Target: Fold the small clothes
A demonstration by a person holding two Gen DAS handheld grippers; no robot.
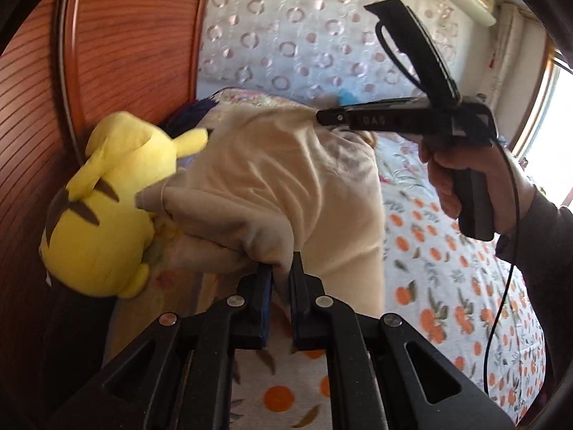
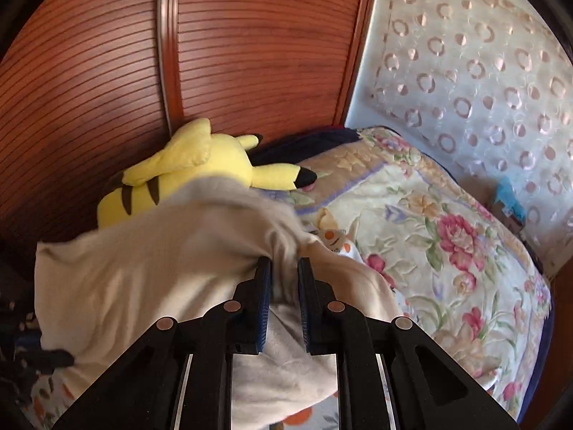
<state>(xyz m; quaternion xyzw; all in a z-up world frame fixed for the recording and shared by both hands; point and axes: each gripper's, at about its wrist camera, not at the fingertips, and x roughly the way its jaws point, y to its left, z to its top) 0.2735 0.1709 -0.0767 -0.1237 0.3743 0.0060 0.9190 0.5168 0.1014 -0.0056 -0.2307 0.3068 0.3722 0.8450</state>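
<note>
A small beige garment (image 1: 272,186) hangs stretched in the air above the bed. My left gripper (image 1: 281,268) is shut on one bunched edge of it. My right gripper (image 2: 284,263) is shut on another edge of the same garment (image 2: 150,272). The right gripper also shows in the left wrist view (image 1: 324,116), held by a hand, its tip buried in the cloth at the garment's far side. The cloth drapes down between the two grips and hides part of the bed below.
A yellow plush toy (image 1: 104,208) lies by the wooden headboard (image 1: 118,53), also in the right wrist view (image 2: 200,168). A floral blanket (image 2: 440,236) covers the bed's far part; an orange-print sheet (image 1: 447,286) lies below. A patterned curtain (image 1: 304,36) hangs behind.
</note>
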